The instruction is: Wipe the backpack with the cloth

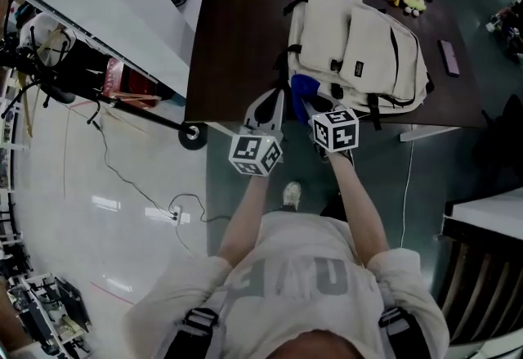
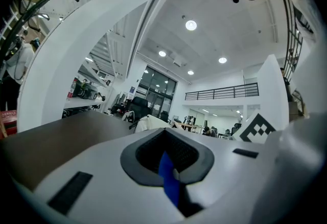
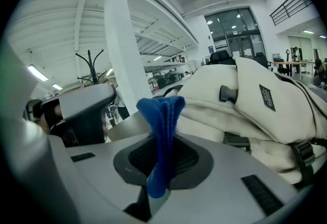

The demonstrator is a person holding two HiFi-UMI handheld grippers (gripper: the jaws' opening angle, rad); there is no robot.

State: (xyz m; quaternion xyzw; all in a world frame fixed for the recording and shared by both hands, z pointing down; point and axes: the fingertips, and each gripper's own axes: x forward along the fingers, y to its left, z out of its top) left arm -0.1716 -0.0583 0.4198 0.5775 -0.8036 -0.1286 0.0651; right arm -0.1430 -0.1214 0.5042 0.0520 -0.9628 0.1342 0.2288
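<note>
Cream backpack [image 1: 359, 47] lies flat on the dark desk [image 1: 241, 38], front pocket up, black straps and buckles showing; blue cloth [image 3: 162, 121] stands bunched and upright, pinched in the right claw [image 3: 159, 169], just beside the backpack's near edge.

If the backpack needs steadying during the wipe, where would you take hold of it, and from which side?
Probably the black strap at the backpack's near edge, approached from the person's side. The pack lies flat on the table, too broad for the jaws, while that strap is thin and nearest.
</note>
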